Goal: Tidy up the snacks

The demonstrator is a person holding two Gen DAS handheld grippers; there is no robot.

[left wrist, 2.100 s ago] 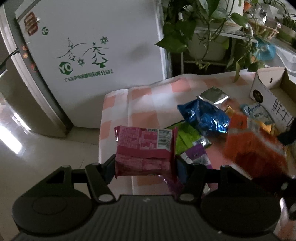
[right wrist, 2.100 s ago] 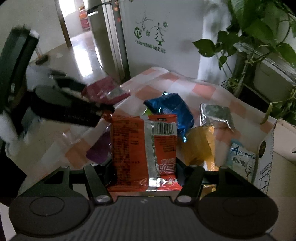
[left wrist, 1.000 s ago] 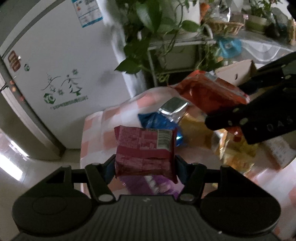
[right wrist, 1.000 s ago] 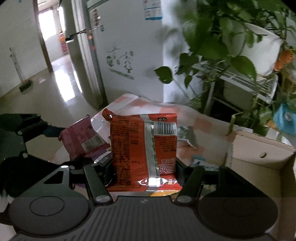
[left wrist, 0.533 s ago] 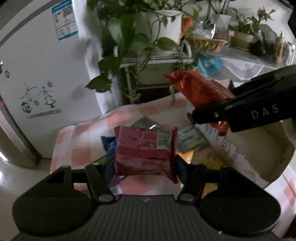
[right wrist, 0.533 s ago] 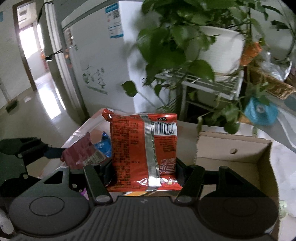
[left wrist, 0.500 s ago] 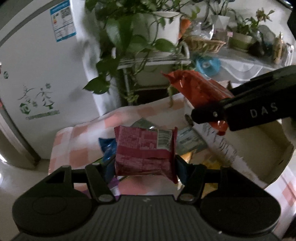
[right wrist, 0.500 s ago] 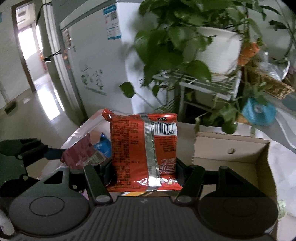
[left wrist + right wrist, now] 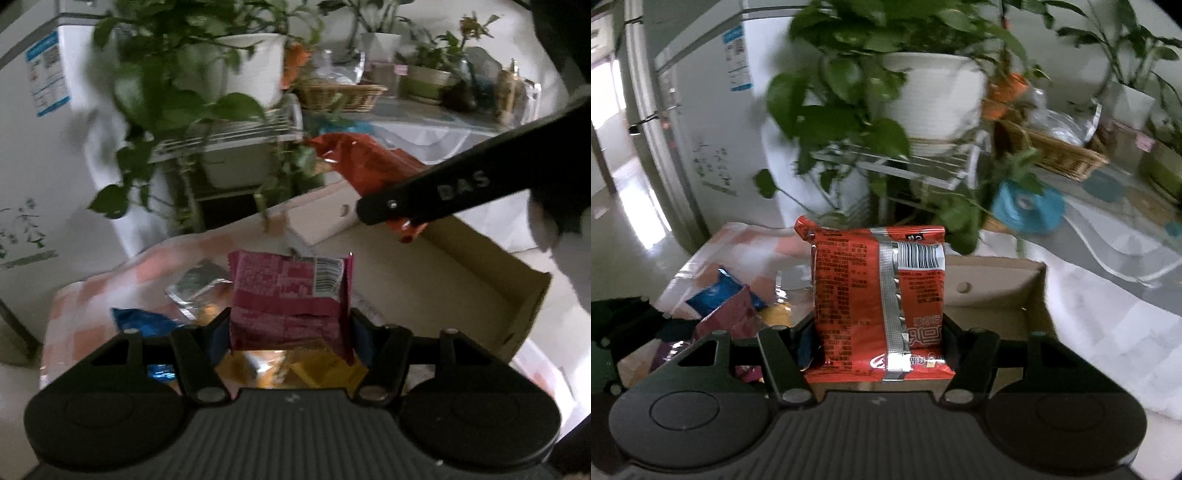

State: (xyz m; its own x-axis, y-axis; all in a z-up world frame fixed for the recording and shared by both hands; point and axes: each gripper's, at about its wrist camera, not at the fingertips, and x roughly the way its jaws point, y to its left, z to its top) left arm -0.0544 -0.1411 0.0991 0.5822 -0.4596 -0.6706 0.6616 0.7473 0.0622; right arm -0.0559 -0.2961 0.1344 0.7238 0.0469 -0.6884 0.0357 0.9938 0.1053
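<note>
Using the cardboard box [image 9: 480, 280] as the reference pt, going L to R. Far left of the box is the white fridge [image 9: 33, 155], then the checkered tablecloth [image 9: 110, 284], whose left edge drops straight to the floor, so not much margin on that side. Loose packets lie on the cloth left of the box: a blue one [image 9: 142, 319], a silver one [image 9: 197, 282], and a yellow one [image 9: 317, 369] just under the left gripper.

Left gripper [image 9: 290, 325] is clamped on the pink snack pack [image 9: 288, 295], pads on both side edges. The pack is upright w/ its barcode end at top right, long axis running jaw to jaw, hanging over the packets just left of the box's near corner.

Right gripper [image 9: 879, 332] is squeezing the orange snack pack [image 9: 879, 302] the same way. This one stands tall, long axis up-down w/ the silver seam vertical, and it's above the box's left part; the printing reads upside down.

The box is open-topped w/ low walls, and the interior that shows looks bare, so there's decent room inside. Behind its back wall are trailing plant leaves [image 9: 849, 92] and a wire rack [image 9: 905, 162], pretty close. Right of the box is white cloth [image 9: 1108, 314].
</note>
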